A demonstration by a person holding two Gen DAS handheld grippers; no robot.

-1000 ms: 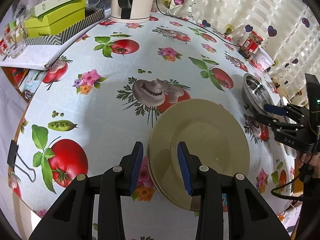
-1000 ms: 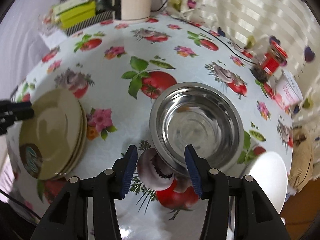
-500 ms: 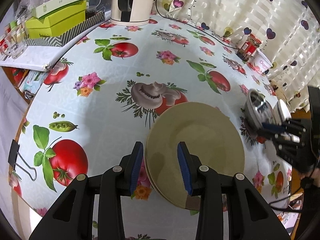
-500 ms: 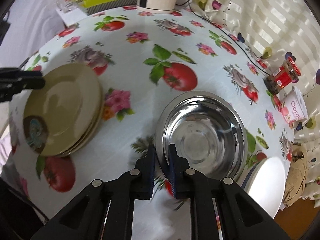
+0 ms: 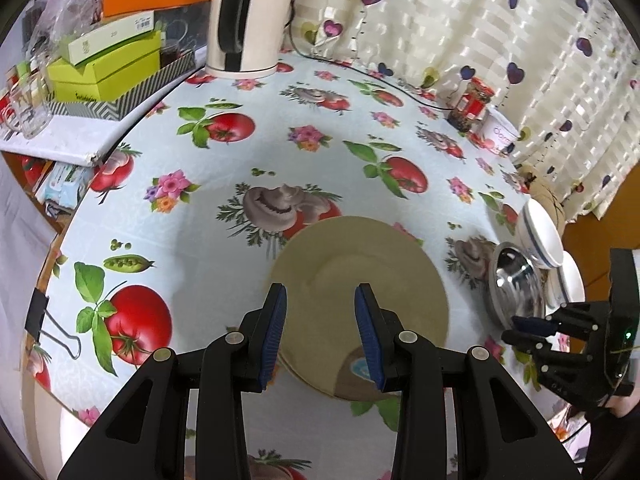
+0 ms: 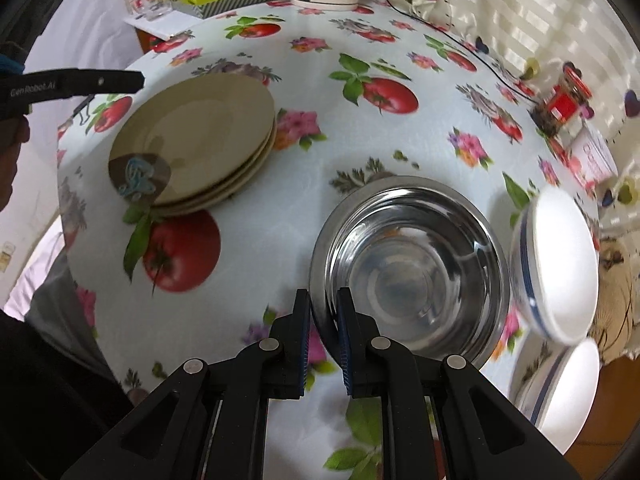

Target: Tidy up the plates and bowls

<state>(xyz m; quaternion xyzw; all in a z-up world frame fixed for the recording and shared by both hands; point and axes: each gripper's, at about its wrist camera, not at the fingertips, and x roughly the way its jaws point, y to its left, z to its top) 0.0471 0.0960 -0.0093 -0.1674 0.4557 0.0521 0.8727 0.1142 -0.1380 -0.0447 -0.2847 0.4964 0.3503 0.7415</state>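
Lower white bowl [image 6: 568,392] partly hidden behind upper bowl [image 6: 560,264], blurred. Jar [image 6: 560,108] smeared, label unreadable. Plates [image 5: 360,300] partly covered by left gripper [image 5: 320,336].

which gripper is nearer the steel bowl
Right. The right gripper is shut on the steel bowl rim; the left gripper is open over the plate stack, apart from it.

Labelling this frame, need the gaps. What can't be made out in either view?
- Plate stack, left wrist view: near rim hidden behind the open left gripper.
- Steel bowl, right wrist view: whether it is lifted off the tablecloth; right gripper covers the pinched rim.
- White bowls: blurred; the lower one cut by the lens edge.
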